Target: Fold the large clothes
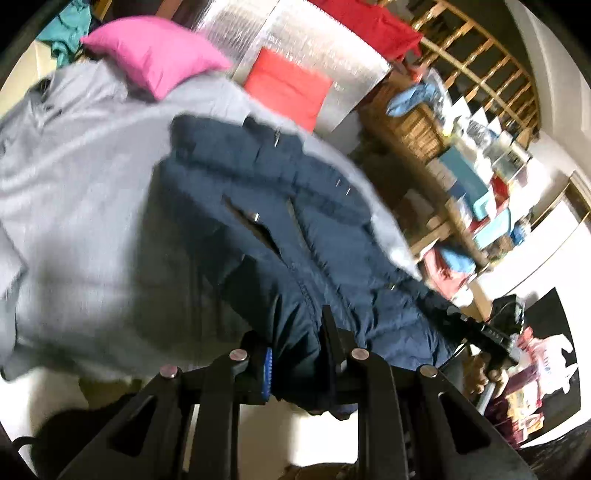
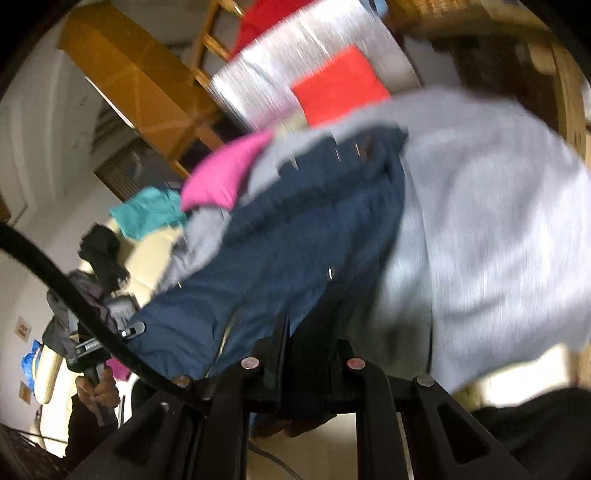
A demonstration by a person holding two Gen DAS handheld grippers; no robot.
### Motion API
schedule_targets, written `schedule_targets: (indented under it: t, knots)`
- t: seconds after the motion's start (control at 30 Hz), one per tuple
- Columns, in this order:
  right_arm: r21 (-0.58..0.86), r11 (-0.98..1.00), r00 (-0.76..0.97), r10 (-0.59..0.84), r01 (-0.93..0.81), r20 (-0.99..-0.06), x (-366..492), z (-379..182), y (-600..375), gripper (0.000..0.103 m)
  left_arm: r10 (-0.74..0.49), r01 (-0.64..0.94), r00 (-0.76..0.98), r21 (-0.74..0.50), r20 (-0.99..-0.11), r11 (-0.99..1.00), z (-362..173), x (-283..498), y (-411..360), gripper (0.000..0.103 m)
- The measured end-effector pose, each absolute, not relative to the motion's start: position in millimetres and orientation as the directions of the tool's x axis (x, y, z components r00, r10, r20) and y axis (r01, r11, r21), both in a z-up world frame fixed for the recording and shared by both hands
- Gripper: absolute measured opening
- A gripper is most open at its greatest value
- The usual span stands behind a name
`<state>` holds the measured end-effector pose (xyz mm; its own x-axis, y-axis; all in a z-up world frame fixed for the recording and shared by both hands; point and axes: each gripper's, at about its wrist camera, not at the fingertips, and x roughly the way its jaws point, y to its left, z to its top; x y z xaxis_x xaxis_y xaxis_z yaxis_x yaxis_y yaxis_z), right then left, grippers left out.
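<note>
A navy padded jacket [image 1: 277, 206] hangs stretched between both grippers, lifted off a grey sheet [image 1: 92, 184]. In the left wrist view my left gripper [image 1: 295, 354] is shut on the jacket's near edge, with dark fabric bunched between its fingers. My right gripper [image 1: 498, 339] shows at the right, gripping the same edge, a hand [image 1: 487, 376] below it. In the right wrist view my right gripper [image 2: 310, 350] is shut on the jacket [image 2: 295, 240]. The left gripper [image 2: 92, 347] is at the lower left there. Both views are motion-blurred.
A pink cushion [image 1: 155, 55] and a red cushion [image 1: 288, 88] lie behind the grey sheet, against a silver foil panel [image 1: 314, 44]. Teal cloth [image 1: 66, 29] sits far left. Cluttered wooden shelves [image 1: 461, 166] stand at the right. A black cable [image 2: 74, 288] crosses the right wrist view.
</note>
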<state>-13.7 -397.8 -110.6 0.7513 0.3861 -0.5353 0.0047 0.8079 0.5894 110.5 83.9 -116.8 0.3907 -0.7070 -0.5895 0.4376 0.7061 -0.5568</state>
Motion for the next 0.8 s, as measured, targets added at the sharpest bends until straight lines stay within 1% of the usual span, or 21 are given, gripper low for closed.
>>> schedule_targets:
  t: [0.1, 0.2, 0.4, 0.57, 0.7, 0.8]
  knots:
    - [0.604, 0.797, 0.810, 0.370, -0.024, -0.456, -4.8, -85.5, -410.2, 0.015, -0.728, 0.442, 0.423, -0.578, -0.540, 0.686, -92.3, 130.2, 80.4, 0.022]
    - [0.598, 0.800, 0.854, 0.337, -0.039, -0.396, 15.6, -64.1, -416.4, 0.015, -0.730, 0.440, 0.464, -0.585, -0.501, 0.681, -74.0, 152.3, 80.2, 0.022]
    - [0.623, 0.782, 0.901, 0.295, -0.038, -0.316, 64.7, -44.7, -430.6, 0.015, -0.717, 0.389, 0.538, -0.623, -0.444, 0.678, -56.8, 206.7, 70.0, 0.022]
    - [0.629, 0.778, 0.932, 0.236, -0.012, -0.275, 115.7, -39.9, -439.3, 0.015, -0.684, 0.330, 0.608, -0.656, -0.402, 0.679, -59.9, 249.5, 58.8, 0.022]
    - [0.631, 0.775, 0.944, 0.178, 0.040, -0.279, 157.5, -48.2, -451.8, 0.015, -0.633, 0.270, 0.654, -0.654, -0.415, 0.707, -74.4, 288.1, 46.9, 0.022]
    - [0.645, 0.761, 0.944, 0.160, 0.069, -0.289, 192.8, -62.1, -460.6, 0.015, -0.620, 0.235, 0.662, -0.670, -0.420, 0.704, -88.4, 312.4, 40.3, 0.022]
